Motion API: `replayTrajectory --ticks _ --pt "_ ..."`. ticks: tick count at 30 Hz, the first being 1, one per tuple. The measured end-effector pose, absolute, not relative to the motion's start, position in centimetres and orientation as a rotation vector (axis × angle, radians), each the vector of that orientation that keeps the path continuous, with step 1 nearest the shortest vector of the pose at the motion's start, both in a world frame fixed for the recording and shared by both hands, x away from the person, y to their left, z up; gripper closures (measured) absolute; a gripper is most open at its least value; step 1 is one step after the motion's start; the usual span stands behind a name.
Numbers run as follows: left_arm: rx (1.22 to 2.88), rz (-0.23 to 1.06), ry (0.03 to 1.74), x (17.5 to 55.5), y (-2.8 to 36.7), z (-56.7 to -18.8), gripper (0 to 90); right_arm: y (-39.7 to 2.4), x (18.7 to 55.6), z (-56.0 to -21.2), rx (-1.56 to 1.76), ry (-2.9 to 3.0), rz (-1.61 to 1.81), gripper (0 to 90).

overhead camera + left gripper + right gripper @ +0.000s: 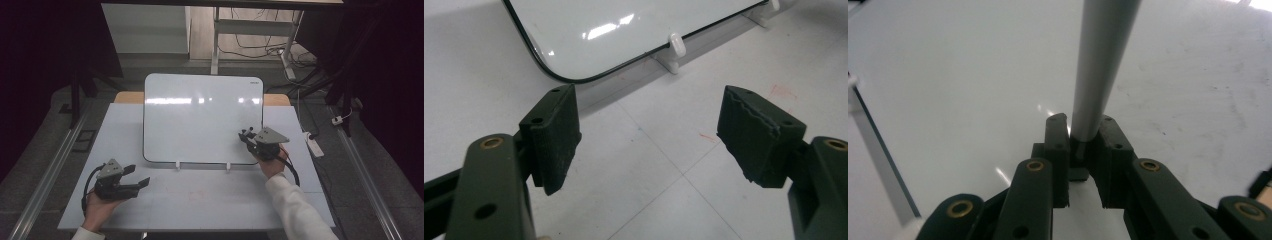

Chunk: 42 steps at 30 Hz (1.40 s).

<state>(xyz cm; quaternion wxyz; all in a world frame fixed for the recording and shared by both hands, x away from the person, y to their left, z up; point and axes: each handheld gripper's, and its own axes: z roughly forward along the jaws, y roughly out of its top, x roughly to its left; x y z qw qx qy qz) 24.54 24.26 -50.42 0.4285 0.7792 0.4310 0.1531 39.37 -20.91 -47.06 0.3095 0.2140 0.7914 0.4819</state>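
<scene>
Grey marker [1103, 65] clamped in right gripper [1083, 137], pointing at whiteboard [948, 75].

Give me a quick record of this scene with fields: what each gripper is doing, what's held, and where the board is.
left gripper: open, nothing between its jaws, low over the table near the front left
right gripper: shut on a grey pen, at the whiteboard's lower right
whiteboard: propped on two white feet, tilted back, no writing seen
pen tip: hidden; contact with the board cannot be told
</scene>
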Motion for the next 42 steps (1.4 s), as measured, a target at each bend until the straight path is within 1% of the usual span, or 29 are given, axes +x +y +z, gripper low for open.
replayTrajectory --ticks 1,5,6,11,14,16,26,29,33,42 --pt "1.947 0.382 1.075 24.5 24.2 -50.4 26.1 -21.1 39.4 -47.0 0.548 2.093 1.252 77.5" --pt "1.946 0.386 1.068 24.4 24.1 -50.3 26.0 -23.8 41.0 -45.7 0.728 1.946 1.318 77.5" --pt "1.947 0.387 1.069 24.5 24.0 -50.3 26.0 -23.9 41.0 -45.7 0.737 1.943 1.328 77.5" --pt "1.948 0.384 1.074 24.6 24.0 -50.4 26.0 -21.6 39.7 -46.9 0.602 2.065 1.3 77.5" --pt "1.945 0.388 1.069 24.4 24.0 -50.2 26.0 -23.3 40.5 -46.1 0.73 1.997 1.343 77.5" --pt "1.941 0.392 1.068 24.4 23.9 -50.1 26.0 -23.7 40.5 -45.9 0.758 1.996 1.33 77.5" --pt "1.926 0.41 1.034 24.4 23.0 -49.3 26.5 -22.9 35.9 -44.8 0.659 2.165 1.453 77.4" --pt "1.919 0.425 1.007 24.6 22.3 -48.7 27.0 -22.4 34.7 -44.9 0.633 2.248 1.463 77.4" --pt "1.908 0.431 0.948 25.1 20.7 -47.4 27.1 -21.8 34.0 -45.2 0.608 2.315 1.472 77.4" --pt "1.939 0.411 0.776 26.9 15.5 -44.8 28.3 -20.3 33.7 -46.4 0.609 2.434 1.486 77.3"
